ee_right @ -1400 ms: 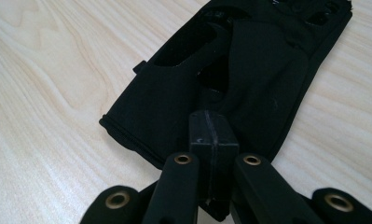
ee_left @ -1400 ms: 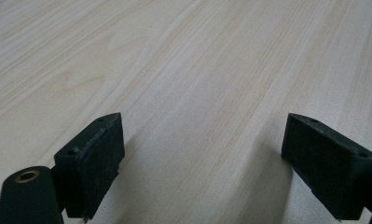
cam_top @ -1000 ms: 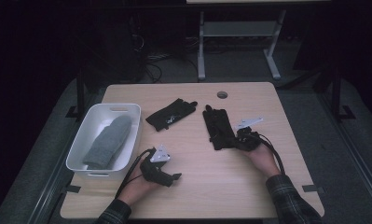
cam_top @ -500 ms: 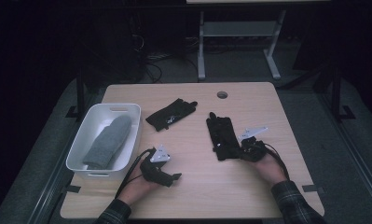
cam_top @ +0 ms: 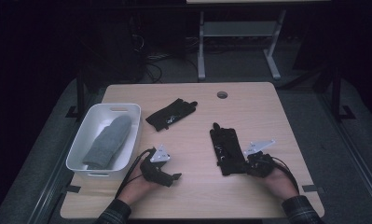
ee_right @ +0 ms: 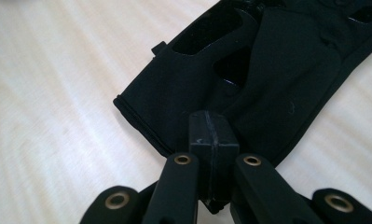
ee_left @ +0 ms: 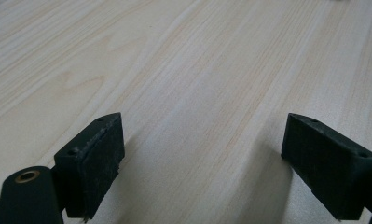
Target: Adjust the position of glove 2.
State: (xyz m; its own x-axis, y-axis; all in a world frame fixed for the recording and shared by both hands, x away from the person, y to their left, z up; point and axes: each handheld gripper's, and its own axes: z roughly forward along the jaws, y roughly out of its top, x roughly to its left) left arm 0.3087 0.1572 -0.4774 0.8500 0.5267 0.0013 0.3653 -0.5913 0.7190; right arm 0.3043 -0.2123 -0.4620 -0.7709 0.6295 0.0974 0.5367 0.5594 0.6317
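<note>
A black glove (cam_top: 226,149) lies flat on the wooden table (cam_top: 249,107), right of centre, fingers pointing away from me. My right gripper (cam_top: 250,165) sits at its near cuff end. In the right gripper view the pads (ee_right: 213,135) are pressed together on the cuff edge of the black glove (ee_right: 272,74). A second black glove (cam_top: 170,113) lies farther back, near the middle. My left gripper (cam_top: 173,177) rests low at the front left, open, and in the left gripper view its gap (ee_left: 202,154) frames bare wood.
A white bin (cam_top: 86,164) stands at the left edge of the table with a grey mitten (cam_top: 108,142) inside. A round cable hole (cam_top: 222,94) sits near the table's far edge. Desk legs and cables stand on the dark floor behind.
The right gripper has drawn the black glove toward the near edge and slightly to the right. The left gripper has stayed where it was.
</note>
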